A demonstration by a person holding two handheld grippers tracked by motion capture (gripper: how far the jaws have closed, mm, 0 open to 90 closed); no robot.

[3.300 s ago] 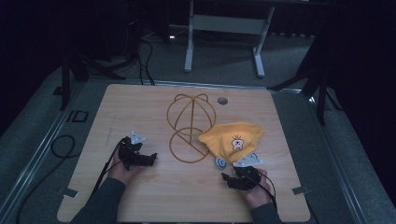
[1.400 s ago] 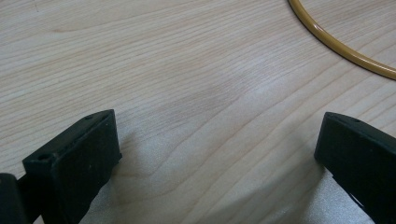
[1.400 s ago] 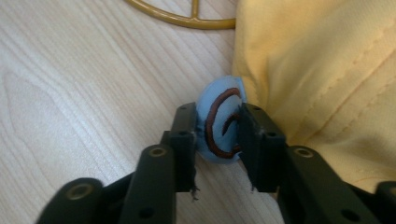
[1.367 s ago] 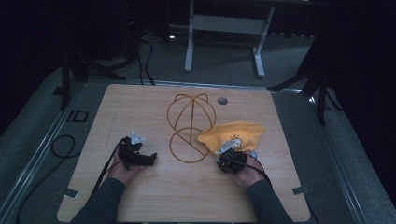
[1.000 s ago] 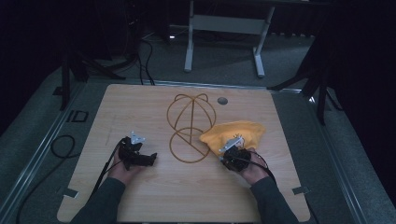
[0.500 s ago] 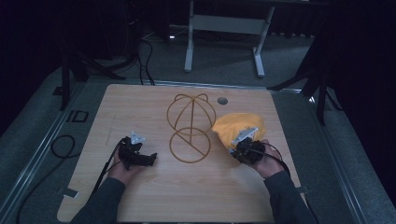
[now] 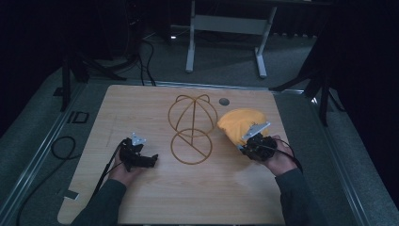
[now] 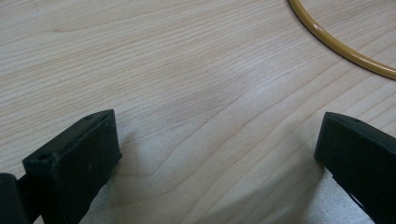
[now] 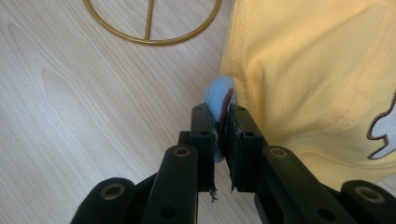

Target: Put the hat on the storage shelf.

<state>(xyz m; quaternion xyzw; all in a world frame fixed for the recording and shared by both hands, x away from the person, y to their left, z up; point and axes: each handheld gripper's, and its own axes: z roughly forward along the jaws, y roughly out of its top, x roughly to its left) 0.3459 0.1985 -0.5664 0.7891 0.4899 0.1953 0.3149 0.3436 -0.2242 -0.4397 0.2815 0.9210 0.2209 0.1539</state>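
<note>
At right side of tabletop [image 7: 155, 197], right hand-held gripper [image 9: 219, 126] jaws clamped together on a light blue patch [image 9: 215, 95] at the edge of the yellow cap [image 7: 240, 123]. Cap lies bunched just beyond that gripper, right of the gold wire hoop shape [image 7: 192, 129]. Left hand-held gripper [image 7: 136, 155] rests low near front left, jaws spread wide, nothing between them, bare wood under it; hoop curve is ahead.

A wooden table [image 7: 150, 108] bears a wire frame [image 7: 192, 127] at its middle, near a small round hole [image 7: 224, 101]. Behind stands a grey stand [image 7: 226, 28]; cables [image 7: 61, 146] lie left.
</note>
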